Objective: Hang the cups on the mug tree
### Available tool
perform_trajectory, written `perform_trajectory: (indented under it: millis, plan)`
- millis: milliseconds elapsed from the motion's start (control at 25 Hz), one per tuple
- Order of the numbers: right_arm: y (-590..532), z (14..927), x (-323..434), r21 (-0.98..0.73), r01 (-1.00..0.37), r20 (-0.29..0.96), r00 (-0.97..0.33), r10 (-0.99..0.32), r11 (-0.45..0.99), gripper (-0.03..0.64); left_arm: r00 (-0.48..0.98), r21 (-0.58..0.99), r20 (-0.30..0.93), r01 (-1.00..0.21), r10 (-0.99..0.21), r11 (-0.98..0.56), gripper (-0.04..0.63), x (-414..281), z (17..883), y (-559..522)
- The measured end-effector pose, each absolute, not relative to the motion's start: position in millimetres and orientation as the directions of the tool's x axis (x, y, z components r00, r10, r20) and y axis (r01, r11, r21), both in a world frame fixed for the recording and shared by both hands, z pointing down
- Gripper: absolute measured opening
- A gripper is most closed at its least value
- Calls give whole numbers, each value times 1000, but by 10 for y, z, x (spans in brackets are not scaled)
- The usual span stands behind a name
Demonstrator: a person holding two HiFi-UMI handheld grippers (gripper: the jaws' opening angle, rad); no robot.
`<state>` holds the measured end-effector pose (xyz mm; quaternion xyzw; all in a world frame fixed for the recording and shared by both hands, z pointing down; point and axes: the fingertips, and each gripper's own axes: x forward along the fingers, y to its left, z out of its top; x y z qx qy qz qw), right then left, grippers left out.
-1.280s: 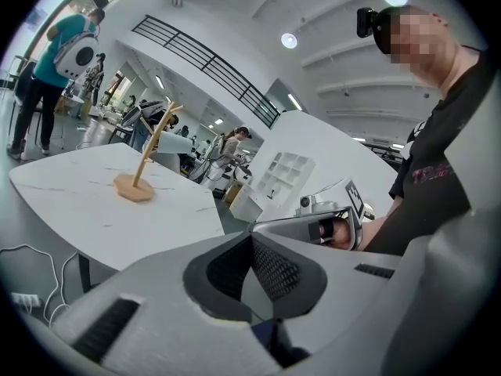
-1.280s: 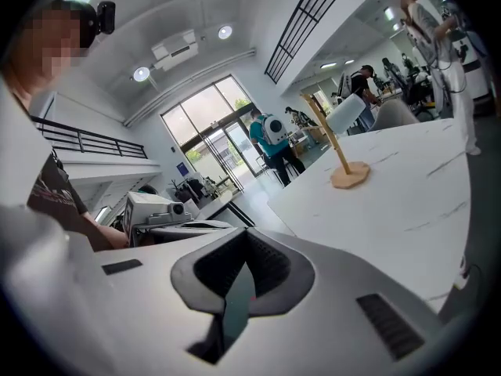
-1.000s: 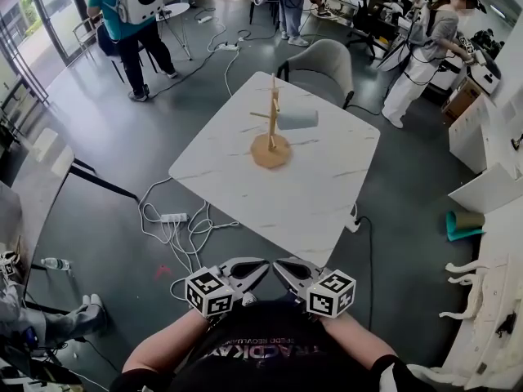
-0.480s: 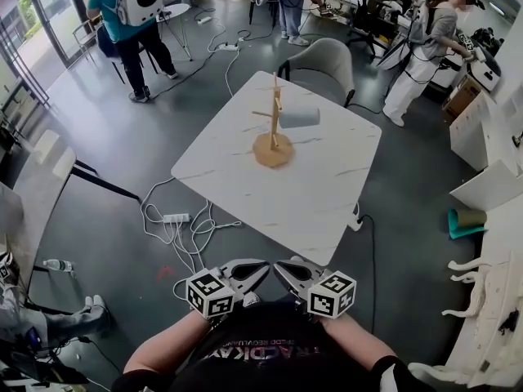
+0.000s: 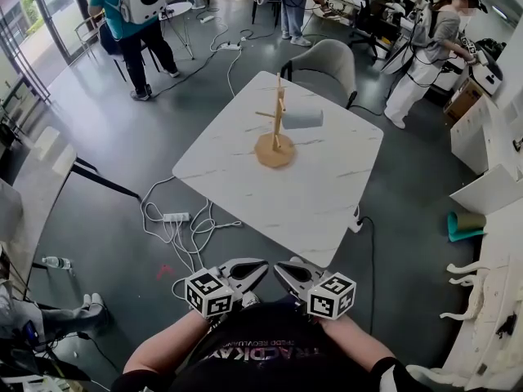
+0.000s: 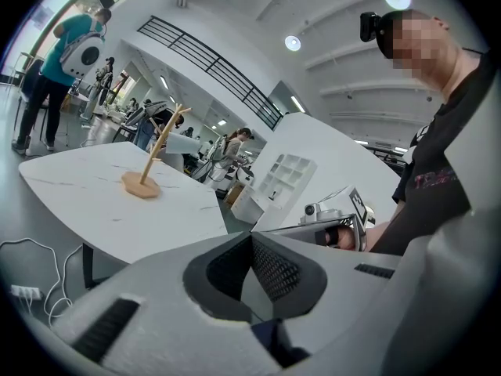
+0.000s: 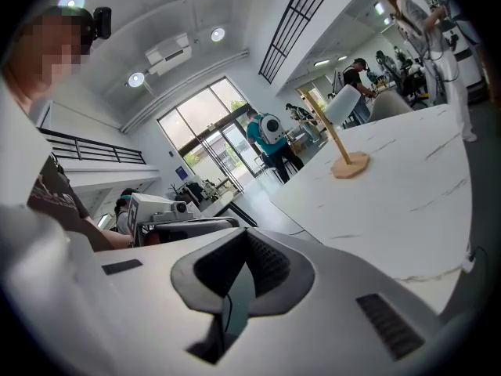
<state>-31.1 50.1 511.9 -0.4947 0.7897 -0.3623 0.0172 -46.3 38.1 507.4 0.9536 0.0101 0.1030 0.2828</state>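
A white desk (image 5: 315, 198) stood on a grey workshop floor (image 5: 122, 149). The mug tree (image 5: 276, 129), bearing a cup (image 5: 302, 119), stood far from the left gripper (image 5: 261, 265) and right gripper (image 5: 280, 266), whose fingers were clenched on nothing.

a lab hall: floor cables (image 5: 174, 218), people (image 5: 124, 19) wearing recording rigs

Cup (image 5: 301, 119) on mug tree (image 5: 275, 134) on table (image 5: 327, 198)

Pale matt wood for the mug tree (image 5: 275, 133) at twelve o'clock. Smooth, dull off-white on the cup (image 5: 302, 119). White marble-look desk (image 5: 310, 194), smooth, with faint grey veining. Grey floor (image 5: 106, 153), polished and lightly glossy. Matt grey plastic on left tool (image 6: 250, 237) and right tool (image 7: 246, 233); ribbed black pads (image 6: 274, 269).
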Motion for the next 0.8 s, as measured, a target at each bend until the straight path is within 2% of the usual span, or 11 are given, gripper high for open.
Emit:
perform_trajectory:
  millis: [800]
  plan:
    - [432, 5171, -363, -595, -762, 338, -525, -781, 254, 9, 979, 546, 193, -47, 71, -837, -3, -491, 5109, 328]
